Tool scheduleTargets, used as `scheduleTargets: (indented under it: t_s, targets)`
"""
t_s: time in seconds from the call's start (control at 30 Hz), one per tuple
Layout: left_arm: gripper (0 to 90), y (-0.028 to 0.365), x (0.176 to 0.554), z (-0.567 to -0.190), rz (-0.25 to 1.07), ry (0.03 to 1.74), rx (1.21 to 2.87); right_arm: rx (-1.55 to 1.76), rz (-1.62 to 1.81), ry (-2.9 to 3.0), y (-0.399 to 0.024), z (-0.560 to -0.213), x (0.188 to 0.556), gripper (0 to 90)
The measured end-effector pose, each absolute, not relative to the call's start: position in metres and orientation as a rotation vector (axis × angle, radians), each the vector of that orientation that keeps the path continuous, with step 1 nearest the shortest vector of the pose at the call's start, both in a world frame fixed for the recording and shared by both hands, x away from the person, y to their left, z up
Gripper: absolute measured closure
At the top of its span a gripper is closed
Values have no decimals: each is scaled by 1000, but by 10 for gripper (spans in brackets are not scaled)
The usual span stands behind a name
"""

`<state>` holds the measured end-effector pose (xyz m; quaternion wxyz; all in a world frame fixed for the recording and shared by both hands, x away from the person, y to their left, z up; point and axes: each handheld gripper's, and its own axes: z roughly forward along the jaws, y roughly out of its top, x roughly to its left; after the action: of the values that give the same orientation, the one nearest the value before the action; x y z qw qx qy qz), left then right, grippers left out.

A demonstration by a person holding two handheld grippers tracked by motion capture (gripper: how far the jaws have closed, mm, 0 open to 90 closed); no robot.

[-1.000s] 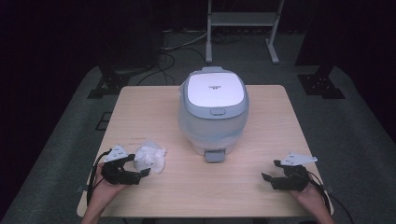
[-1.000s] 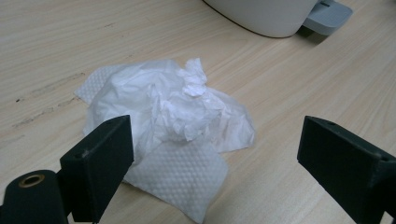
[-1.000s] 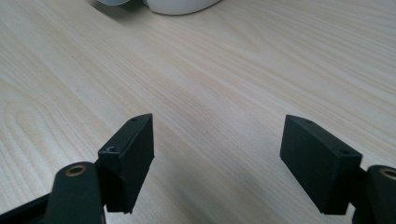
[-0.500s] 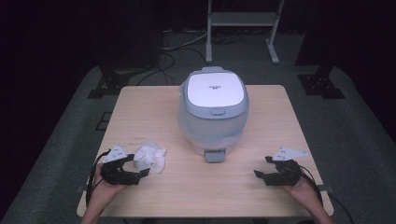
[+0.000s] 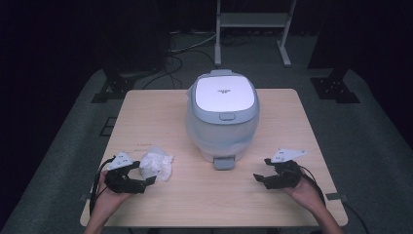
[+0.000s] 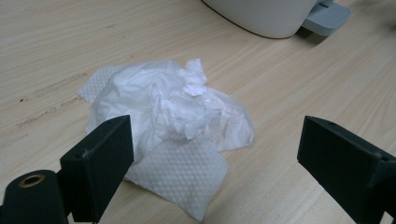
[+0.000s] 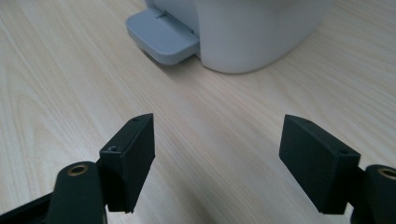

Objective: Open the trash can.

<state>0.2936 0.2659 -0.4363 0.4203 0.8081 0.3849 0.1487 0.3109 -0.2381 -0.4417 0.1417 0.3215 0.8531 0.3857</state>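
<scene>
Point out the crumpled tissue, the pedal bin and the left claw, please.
crumpled tissue (image 6: 173, 112), left gripper view, on its bunched centre.
pedal bin (image 5: 223, 92), high view, on its white lid.
left claw (image 5: 142, 174), high view, midway between its open fingertips.

Crumpled white tissue (image 6: 170, 126) (part dimple-embossed), lying on table, front-left of cooker

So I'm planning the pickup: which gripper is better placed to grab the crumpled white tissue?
Left gripper: its open jaws already face the crumpled white tissue. Right gripper sits across the table.
</scene>
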Motion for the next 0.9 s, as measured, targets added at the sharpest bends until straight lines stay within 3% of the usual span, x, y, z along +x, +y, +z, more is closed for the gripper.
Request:
scheduleTargets:
  t_s: [0.53,0.9]
  targets:
    - [99,266,292,-435,387,964,2012,830,1131,2498,-210,-433,317,322]
    - [99,266,292,-435,385,967,2011,782,1139,2536,-193,-431,323,423]
